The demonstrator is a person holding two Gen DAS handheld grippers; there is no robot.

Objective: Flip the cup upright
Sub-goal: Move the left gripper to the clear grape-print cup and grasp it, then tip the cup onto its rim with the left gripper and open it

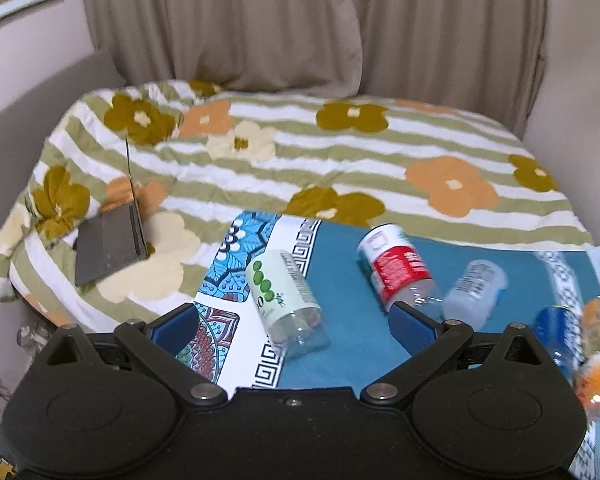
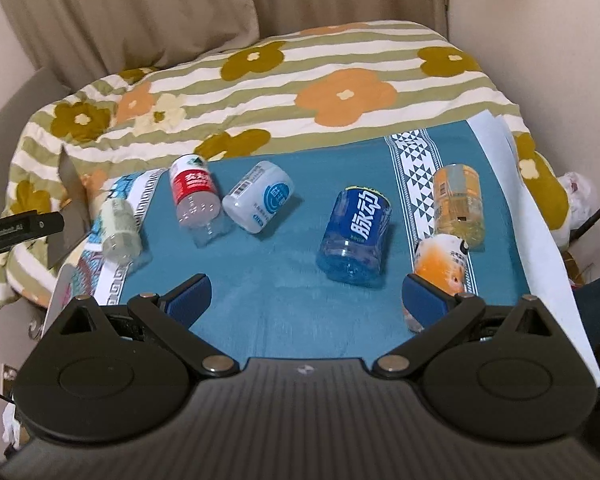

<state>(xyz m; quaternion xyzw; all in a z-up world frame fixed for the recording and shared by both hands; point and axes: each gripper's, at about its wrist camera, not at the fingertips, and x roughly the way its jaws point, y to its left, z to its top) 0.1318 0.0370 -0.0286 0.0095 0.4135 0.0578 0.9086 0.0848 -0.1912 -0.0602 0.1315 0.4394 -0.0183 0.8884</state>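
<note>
Several cut-bottle plastic cups lie on their sides on a teal mat. In the right wrist view, from left: a green-label cup, a red-label cup, a white-and-blue cup, a blue cup, and two orange cups. My right gripper is open and empty above the mat, in front of the blue cup. My left gripper is open and empty, with the green-label cup lying between its fingers' line. The red-label cup and white cup lie to its right.
The mat lies on a bed with a floral striped quilt. An open laptop sits on the quilt at left. Curtains hang behind. A white sheet edge borders the mat on the right.
</note>
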